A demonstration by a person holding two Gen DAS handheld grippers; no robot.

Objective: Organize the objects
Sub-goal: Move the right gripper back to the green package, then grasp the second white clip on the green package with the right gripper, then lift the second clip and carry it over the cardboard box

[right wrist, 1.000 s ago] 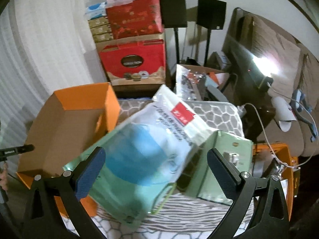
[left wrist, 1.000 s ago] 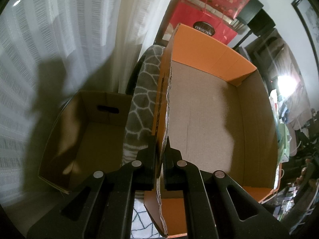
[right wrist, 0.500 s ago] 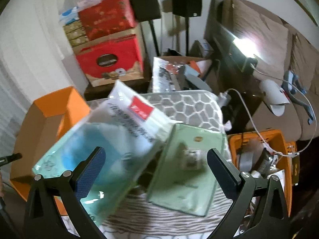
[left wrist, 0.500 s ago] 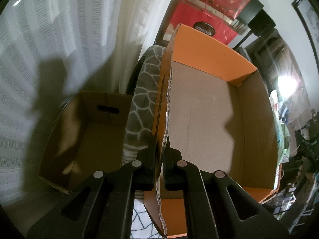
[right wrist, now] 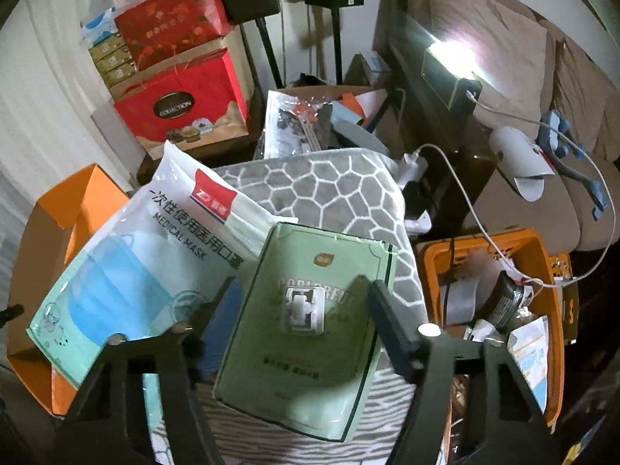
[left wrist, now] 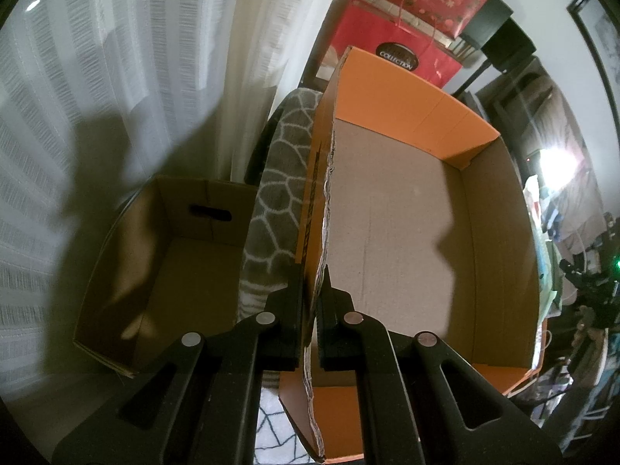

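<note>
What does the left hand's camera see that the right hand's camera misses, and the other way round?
Only the left wrist view shows the left gripper pinched shut on the torn wall of the orange cardboard box, plus a plain brown cardboard box beside a white curtain.

Only the right wrist view shows the right gripper, jaws just closing, straddling a pale green flat packet, next to a blue medical mask pack and an orange plastic basket.

Both show the orange box, the grey honeycomb-patterned cloth and the red gift bag.

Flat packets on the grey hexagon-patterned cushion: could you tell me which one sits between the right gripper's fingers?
The pale green flat packet with a small white clip printed on it sits between the right gripper fingers; the blue-and-white medical mask packet lies outside them, over the orange cardboard box.
</note>
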